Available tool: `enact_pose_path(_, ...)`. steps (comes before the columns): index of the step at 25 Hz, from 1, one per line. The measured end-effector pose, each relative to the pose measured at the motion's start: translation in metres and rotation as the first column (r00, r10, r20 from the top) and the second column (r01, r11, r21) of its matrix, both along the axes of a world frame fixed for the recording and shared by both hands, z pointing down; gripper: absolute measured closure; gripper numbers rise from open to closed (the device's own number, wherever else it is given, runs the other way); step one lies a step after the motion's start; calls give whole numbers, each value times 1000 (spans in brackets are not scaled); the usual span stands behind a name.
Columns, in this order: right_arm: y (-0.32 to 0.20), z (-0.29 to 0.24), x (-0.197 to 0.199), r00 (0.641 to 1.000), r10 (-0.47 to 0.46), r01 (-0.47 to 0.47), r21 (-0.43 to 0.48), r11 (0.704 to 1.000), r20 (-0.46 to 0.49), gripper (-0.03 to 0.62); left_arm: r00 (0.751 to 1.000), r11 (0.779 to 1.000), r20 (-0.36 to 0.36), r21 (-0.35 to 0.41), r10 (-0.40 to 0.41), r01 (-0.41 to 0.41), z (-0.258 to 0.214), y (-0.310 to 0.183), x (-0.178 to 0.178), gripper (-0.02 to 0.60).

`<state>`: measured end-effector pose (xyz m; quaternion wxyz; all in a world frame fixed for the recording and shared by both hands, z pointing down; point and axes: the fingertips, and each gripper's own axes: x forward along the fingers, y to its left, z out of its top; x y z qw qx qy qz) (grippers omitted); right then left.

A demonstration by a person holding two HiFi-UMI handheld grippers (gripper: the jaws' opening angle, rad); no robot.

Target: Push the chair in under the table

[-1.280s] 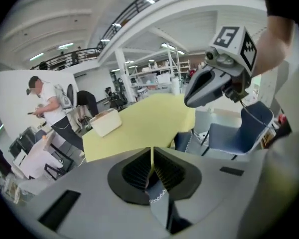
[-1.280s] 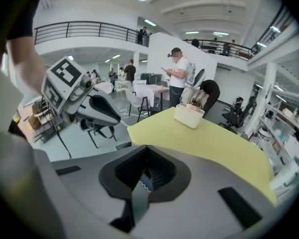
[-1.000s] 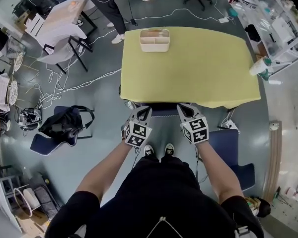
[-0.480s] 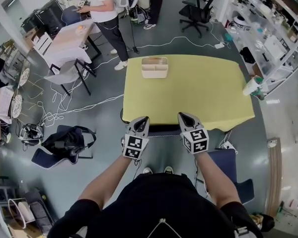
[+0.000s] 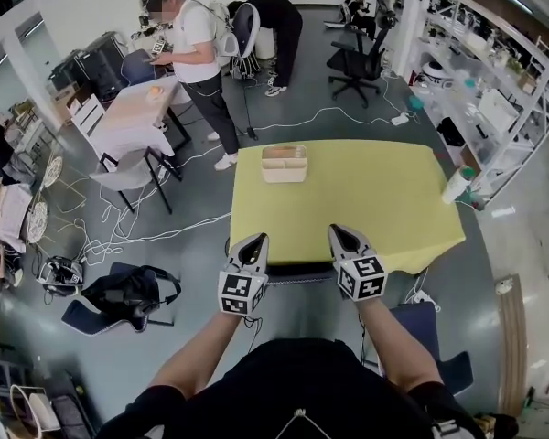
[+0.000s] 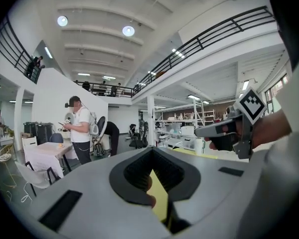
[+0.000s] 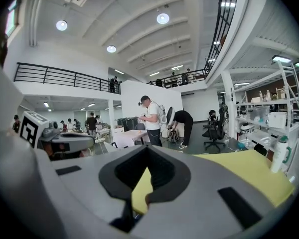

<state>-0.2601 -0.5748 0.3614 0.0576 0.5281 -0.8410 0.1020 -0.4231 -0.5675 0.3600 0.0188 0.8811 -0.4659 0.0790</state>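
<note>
The chair [image 5: 296, 271] stood pushed in under the yellow surface [image 5: 366, 199], and only the dark top of its backrest showed as a narrow strip at the near edge, between the two grippers. The left gripper [image 5: 259, 241] and the right gripper [image 5: 338, 232] were held side by side in front of the person, and both pointed toward this near edge. Whether they touched the chair, I could not tell. In the left gripper view the fingers [image 6: 89, 193] were pressed together with nothing between them, and only a piece of the yellow surface was seen through the dark opening behind the tips. The right gripper view showed the same: its fingers [image 7: 214, 183] were pressed together and empty. On the far part of the surface, toward its left side, stood a white divided box [image 5: 284, 164], and at the right edge stood a white cup [image 5: 457, 185] with a greenish top. On the floor to the left lay a blue chair [image 5: 82, 314] with a black bag [image 5: 128, 291] on it. Behind the surface a person in a white shirt [image 5: 194, 53] stood beside a small white table [image 5: 133, 117], and a black office chair [image 5: 357, 62] stood further back near the shelves [image 5: 494, 80].
</note>
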Motion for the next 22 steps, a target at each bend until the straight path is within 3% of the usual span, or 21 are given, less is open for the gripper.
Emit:
enact_pose_path(10,23,0,17,1000,-3,3,-1,1000,22,580,998,1000,-65,23,-14,16,-6,21,14,572)
enact_pose_path(22,76,35,34,998,-48,50,-58,997,31,580,994,996,-60,-8,-94,93,20,84,25,572)
